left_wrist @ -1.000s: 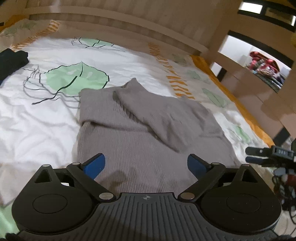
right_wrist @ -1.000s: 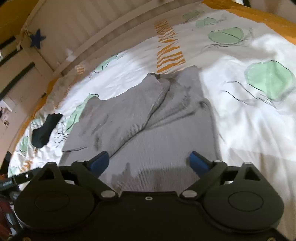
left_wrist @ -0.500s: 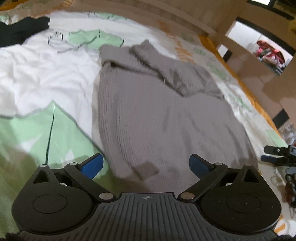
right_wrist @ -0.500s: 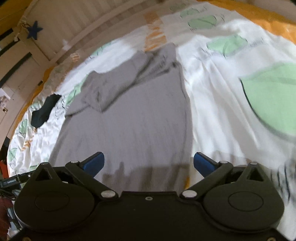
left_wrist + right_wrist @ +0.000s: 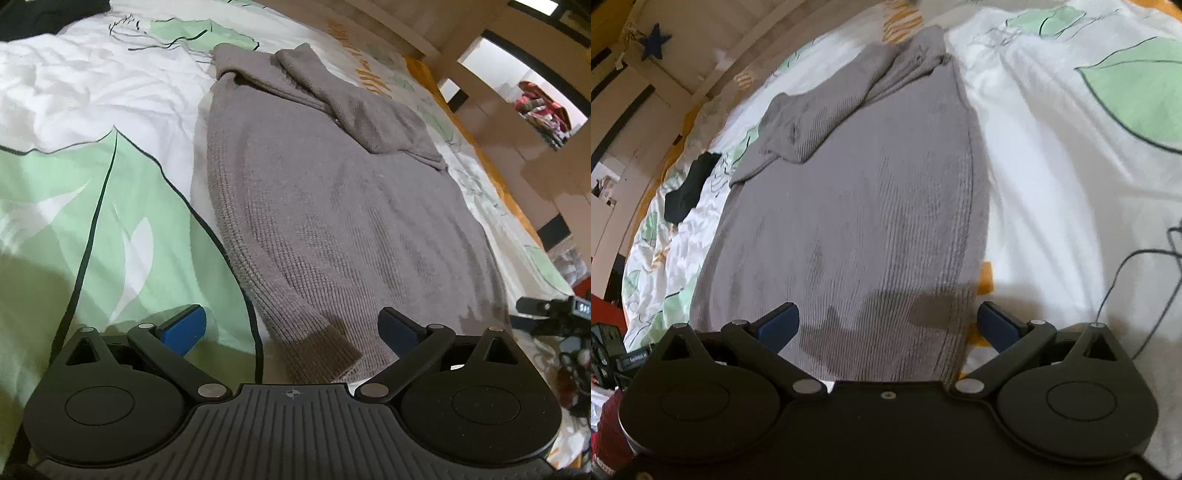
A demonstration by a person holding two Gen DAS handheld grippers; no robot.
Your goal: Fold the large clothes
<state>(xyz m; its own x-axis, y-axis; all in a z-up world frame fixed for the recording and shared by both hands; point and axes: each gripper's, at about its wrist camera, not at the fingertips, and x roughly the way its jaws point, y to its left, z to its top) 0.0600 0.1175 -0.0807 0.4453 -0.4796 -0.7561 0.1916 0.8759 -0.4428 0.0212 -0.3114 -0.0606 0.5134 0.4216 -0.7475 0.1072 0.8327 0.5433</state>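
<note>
Lengthwise, grey sweater (image 5: 332,206) running away, hem nearest, both grippers' jaws wide, empty

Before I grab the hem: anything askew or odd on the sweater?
On the grey sweater, the folded-in sleeves cross untidily at the far end. The near hem lies flat. No damage visible.

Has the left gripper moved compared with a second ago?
Yes. The left gripper has come down toward the near hem of the grey knitted sweater, which lies flat on the leaf-print bedsheet; its jaws are open.
</note>
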